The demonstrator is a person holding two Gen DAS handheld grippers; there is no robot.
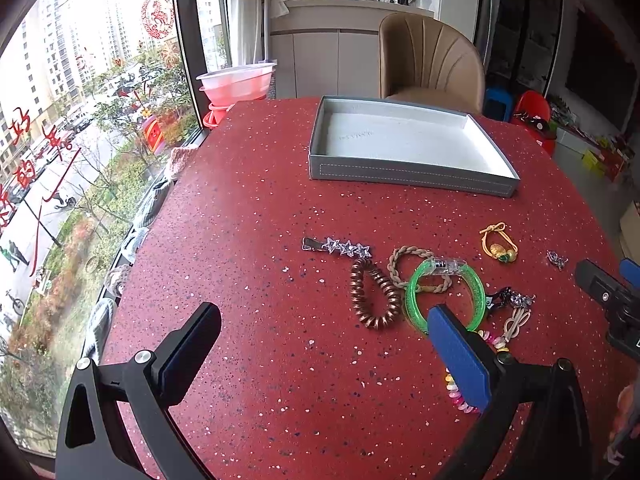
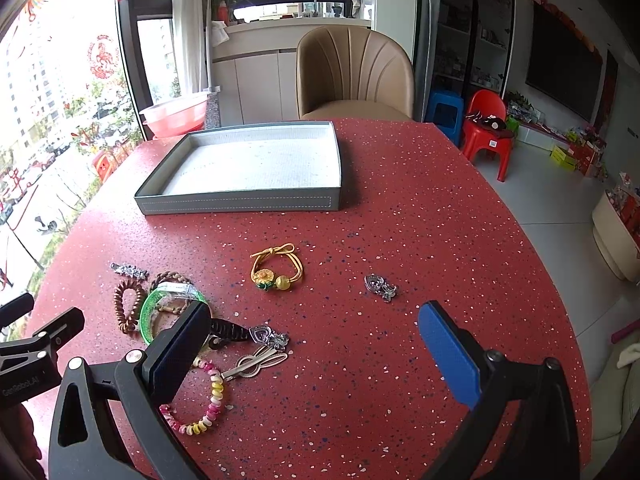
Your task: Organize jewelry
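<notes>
The red counter [image 2: 400,208] lies bare in a broad band between the grey tray [image 2: 240,202] at the top of the frame and the jewelry lower down. In the right wrist view, the lower right is open counter; only a small silver charm [image 2: 380,287] sits there, well apart from the yellow hair tie [image 2: 276,270] at centre. The lower left is crowded: green bangle [image 2: 150,316], brown coil tie [image 2: 126,304], black clip [image 2: 230,330], bead bracelet [image 2: 214,400], close together or overlapping. In the left wrist view, the lower left counter is free up to the window edge. A tan chair [image 2: 354,76] stands behind the tray.
</notes>
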